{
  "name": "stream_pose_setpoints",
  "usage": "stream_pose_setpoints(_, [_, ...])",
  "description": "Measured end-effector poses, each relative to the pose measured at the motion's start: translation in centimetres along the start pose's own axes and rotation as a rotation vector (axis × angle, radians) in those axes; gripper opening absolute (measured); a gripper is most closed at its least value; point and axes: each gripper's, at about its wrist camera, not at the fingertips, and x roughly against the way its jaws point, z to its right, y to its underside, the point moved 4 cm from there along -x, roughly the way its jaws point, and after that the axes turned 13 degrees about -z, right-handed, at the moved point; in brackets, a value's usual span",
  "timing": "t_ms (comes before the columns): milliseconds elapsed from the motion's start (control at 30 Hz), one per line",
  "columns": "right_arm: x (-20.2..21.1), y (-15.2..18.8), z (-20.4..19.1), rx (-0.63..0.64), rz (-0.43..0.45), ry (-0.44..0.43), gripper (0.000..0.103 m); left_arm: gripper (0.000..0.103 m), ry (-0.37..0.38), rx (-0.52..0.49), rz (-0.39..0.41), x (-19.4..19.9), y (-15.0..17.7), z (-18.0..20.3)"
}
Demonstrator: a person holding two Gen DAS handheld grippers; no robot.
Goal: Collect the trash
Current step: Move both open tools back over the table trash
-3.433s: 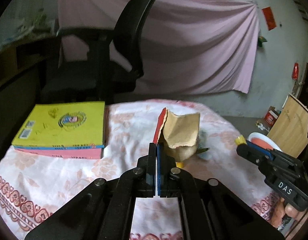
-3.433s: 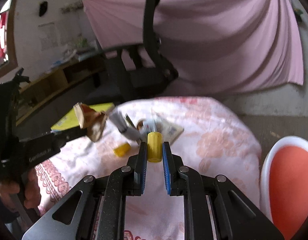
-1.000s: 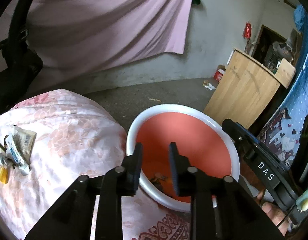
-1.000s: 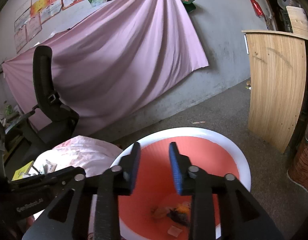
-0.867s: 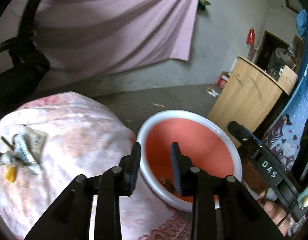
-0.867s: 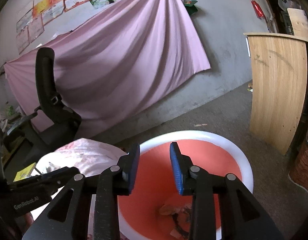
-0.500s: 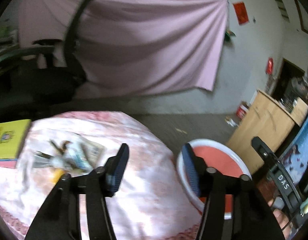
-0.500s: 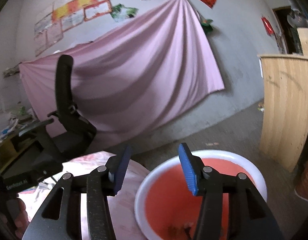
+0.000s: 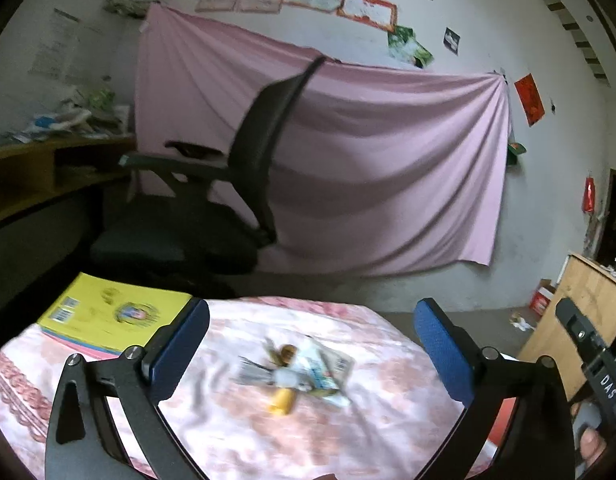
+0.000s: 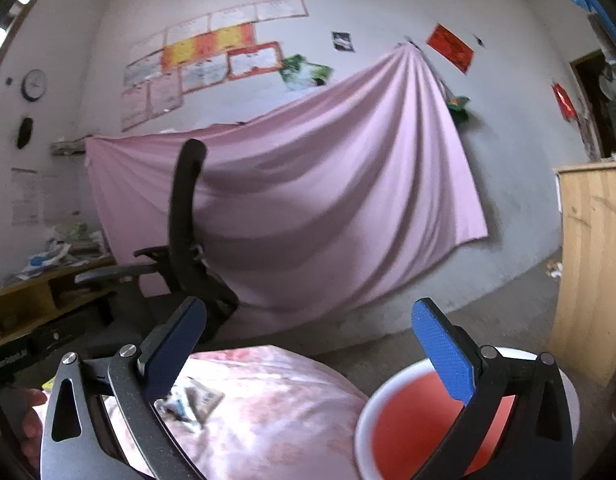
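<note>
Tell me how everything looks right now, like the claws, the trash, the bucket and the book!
Left claw: opening wide, nothing between its fingers.
Right claw: opening wide, nothing between its fingers.
Trash pile: lying loose on the flowered tablecloth, not picked up yet.
Small yellow piece: lying on its side by the pile.
Bucket: upright beside the table, open on top.
Yellow book: closed, lying flat.
Office chair: nobody sitting in it.

Tablecloth (image 9: 236, 428) is pale pink with a rosy floral print and a darker red scroll border at lower left. Yellow book (image 9: 112, 314) over a pink one, little yellow cap (image 9: 282, 400) mid-frame. Basin (image 10: 392, 384) lower right: white rim, orange-red inside. Blue gripper pads (image 10: 442, 344), mauve curtain (image 9: 372, 168), black chair (image 9: 260, 140).
</note>
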Motion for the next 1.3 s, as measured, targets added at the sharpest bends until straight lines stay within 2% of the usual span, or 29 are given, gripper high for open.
stream_pose_setpoints(333, [-0.5, 1.0, -5.3, 0.142, 0.052, -0.064, 0.103, 0.100, -0.107, -0.068, 0.078, 1.3, 1.7, -3.8])
stream_pose_setpoints(500, [-1.7, 2.3, -7.7, 0.226, 0.021, -0.083, 0.103, 0.100, -0.117, -0.095, 0.059, 0.2, 2.7, -5.2])
stream_pose_setpoints(667, [-3.7, 3.4, -9.3, 0.288, -0.051, -0.104, 0.103, 0.100, -0.108, -0.112, 0.027, -1.0, 3.6, -6.0])
stream_pose_setpoints(867, [-5.9, 4.1, -9.0, 0.256, -0.163, -0.128, 0.103, 0.100, -0.064, -0.095, -0.069, -3.1, 3.7, -6.5])
stream_pose_setpoints(933, [-6.9, 4.3, -8.5, 0.230, -0.215, -0.134, 0.100, 0.099, -0.050, -0.108, -0.115, -4.0, 4.0, -6.3])
stream_pose_setpoints(1067, [-8.6, 5.0, -8.0, 0.200, -0.309, -0.144, 0.088, 0.081, -0.012, -0.146, -0.198, -5.6, 4.4, -5.6])
stream_pose_setpoints(1233, [-9.7, 5.9, -8.6, 0.228, -0.392, -0.160, 0.086, 0.065, 0.031, -0.198, -0.332, -8.0, 5.3, -4.4])
stream_pose_setpoints(1300, [-10.2, 6.3, -8.9, 0.244, -0.428, -0.168, 0.078, 0.061, 0.058, -0.209, -0.392, -8.9, 5.8, -3.9])
